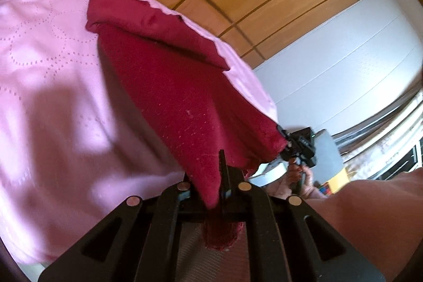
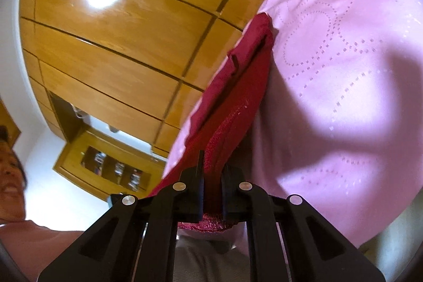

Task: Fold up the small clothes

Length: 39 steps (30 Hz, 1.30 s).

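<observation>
A dark red cloth [image 1: 169,81] stretches from the pink bedspread [image 1: 53,86] up to both grippers. My left gripper [image 1: 215,176] is shut on one near corner of it, with a bit of cloth poking out behind the jaws. In the left wrist view the right gripper [image 1: 284,143] pinches the other near corner, held by a hand [image 1: 298,177]. The far end of the red cloth lies folded over itself on the bed. In the right wrist view my right gripper [image 2: 211,173] is shut on the red cloth [image 2: 238,102], which runs edge-on away to the bed [image 2: 343,70].
Wooden wardrobe doors [image 2: 105,31] stand behind the bed. A white wall [image 1: 343,57] and a grey and yellow box [image 1: 330,155] are at the right in the left wrist view. A person in a pink top [image 2: 39,237] is at the lower left of the right wrist view.
</observation>
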Each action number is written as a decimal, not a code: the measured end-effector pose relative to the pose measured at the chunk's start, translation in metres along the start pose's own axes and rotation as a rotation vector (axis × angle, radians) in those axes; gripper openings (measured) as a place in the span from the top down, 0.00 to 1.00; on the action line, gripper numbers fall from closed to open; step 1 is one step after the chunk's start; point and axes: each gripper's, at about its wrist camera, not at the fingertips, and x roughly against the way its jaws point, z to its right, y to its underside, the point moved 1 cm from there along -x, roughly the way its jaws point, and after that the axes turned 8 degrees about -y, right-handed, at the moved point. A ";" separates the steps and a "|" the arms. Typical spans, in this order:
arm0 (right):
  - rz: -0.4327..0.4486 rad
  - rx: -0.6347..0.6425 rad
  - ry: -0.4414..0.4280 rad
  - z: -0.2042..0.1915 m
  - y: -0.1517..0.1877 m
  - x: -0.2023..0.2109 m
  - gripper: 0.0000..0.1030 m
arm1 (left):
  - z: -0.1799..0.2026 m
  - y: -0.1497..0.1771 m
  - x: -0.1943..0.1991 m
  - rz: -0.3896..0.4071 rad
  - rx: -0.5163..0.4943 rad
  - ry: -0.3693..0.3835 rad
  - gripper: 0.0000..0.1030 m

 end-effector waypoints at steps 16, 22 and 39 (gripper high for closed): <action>0.092 -0.022 -0.214 -0.029 -0.014 0.028 0.92 | 0.009 -0.006 0.034 0.091 0.078 0.207 0.94; 0.083 -0.039 -0.189 -0.015 -0.079 -0.033 0.92 | -0.025 -0.068 0.012 0.151 0.130 0.147 0.94; 0.063 -0.256 0.094 0.075 -0.179 -0.163 0.92 | -0.126 -0.163 -0.070 0.157 0.311 -0.150 0.90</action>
